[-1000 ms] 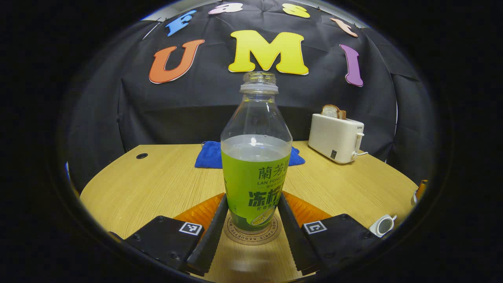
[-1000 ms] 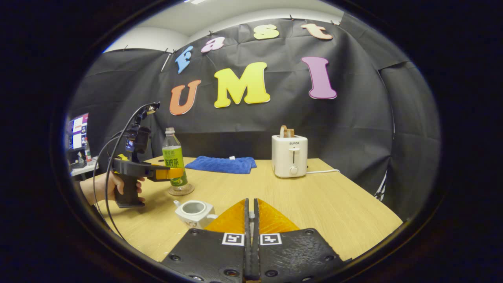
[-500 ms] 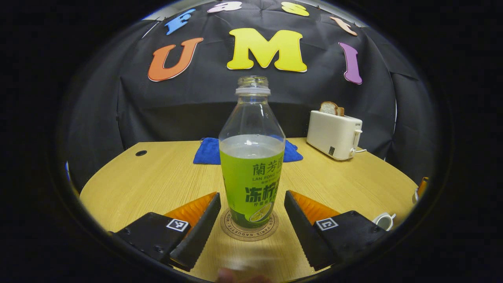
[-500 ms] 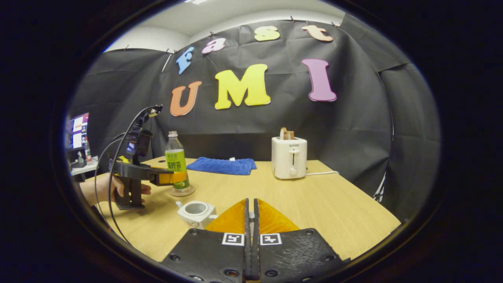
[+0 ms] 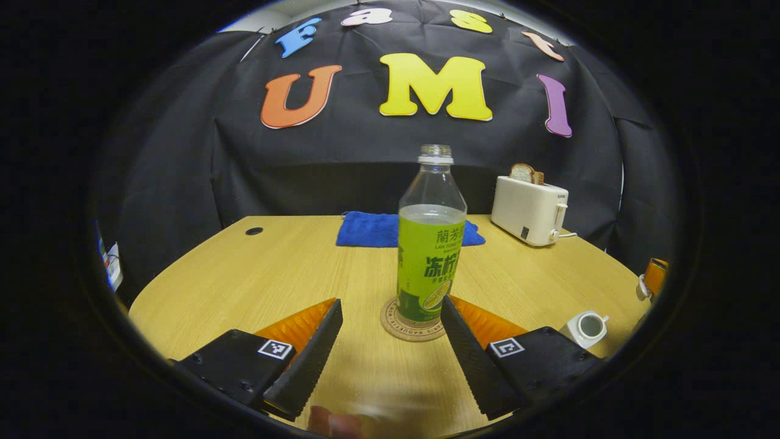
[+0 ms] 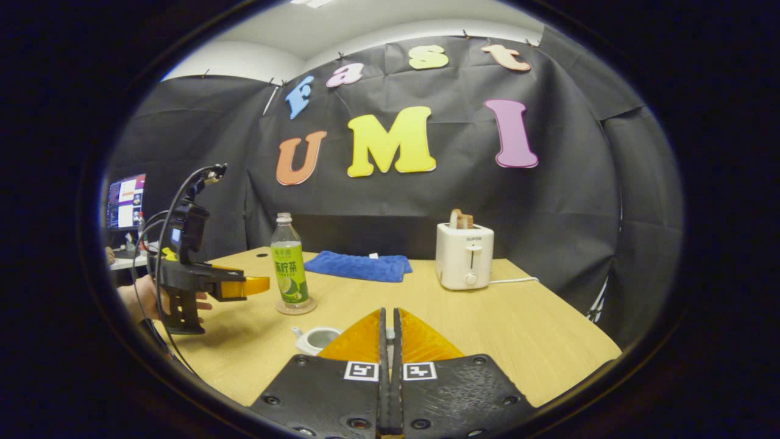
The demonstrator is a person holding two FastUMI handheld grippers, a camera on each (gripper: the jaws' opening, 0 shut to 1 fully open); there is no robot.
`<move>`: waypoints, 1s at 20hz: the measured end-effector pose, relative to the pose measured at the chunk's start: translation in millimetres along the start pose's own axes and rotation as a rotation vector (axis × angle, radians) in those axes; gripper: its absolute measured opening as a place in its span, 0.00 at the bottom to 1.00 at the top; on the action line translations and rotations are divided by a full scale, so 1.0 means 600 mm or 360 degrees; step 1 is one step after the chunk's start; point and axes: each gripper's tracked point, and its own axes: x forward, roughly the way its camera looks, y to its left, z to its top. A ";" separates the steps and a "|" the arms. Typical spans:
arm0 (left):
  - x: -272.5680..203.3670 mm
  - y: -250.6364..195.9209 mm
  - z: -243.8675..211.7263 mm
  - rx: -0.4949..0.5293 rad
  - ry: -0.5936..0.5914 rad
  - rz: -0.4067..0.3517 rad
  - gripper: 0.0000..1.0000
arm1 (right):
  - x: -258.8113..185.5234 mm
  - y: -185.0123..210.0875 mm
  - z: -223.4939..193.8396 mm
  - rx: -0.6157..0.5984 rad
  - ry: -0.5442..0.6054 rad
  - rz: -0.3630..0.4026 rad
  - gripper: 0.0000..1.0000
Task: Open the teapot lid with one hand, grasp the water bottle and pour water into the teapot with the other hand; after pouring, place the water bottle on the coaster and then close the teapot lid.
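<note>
Fingers of the left gripper are seen spread wide at the bottom of the left gripper view, and nothing is held between them. Just past their tips, the water bottle is seen standing upright on the round coaster, and it is not touched by either finger. No cap is seen on the bottle, and it is partly filled with clear water. To the right of the bottle and nearer the table edge, the small white teapot is seen with its top open. Behind the bottle, a blue cloth is laid flat on the wooden table. To the right of the bottle and farther back, a white toaster is seen with bread in its slot.

In the right gripper view, the fingers of the right gripper are seen pressed close together. Whether the lid is held between them cannot be told. The teapot is seen just to the left of these fingers, partly hidden. Farther off, the bottle is seen on its coaster, and left of it the other gripper is held by a hand.
</note>
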 end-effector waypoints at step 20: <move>-0.193 0.109 0.022 0.0063 -0.0226 0.0231 1.00 | 0.094 0.128 -0.042 -0.0080 0.0088 0.0264 0.00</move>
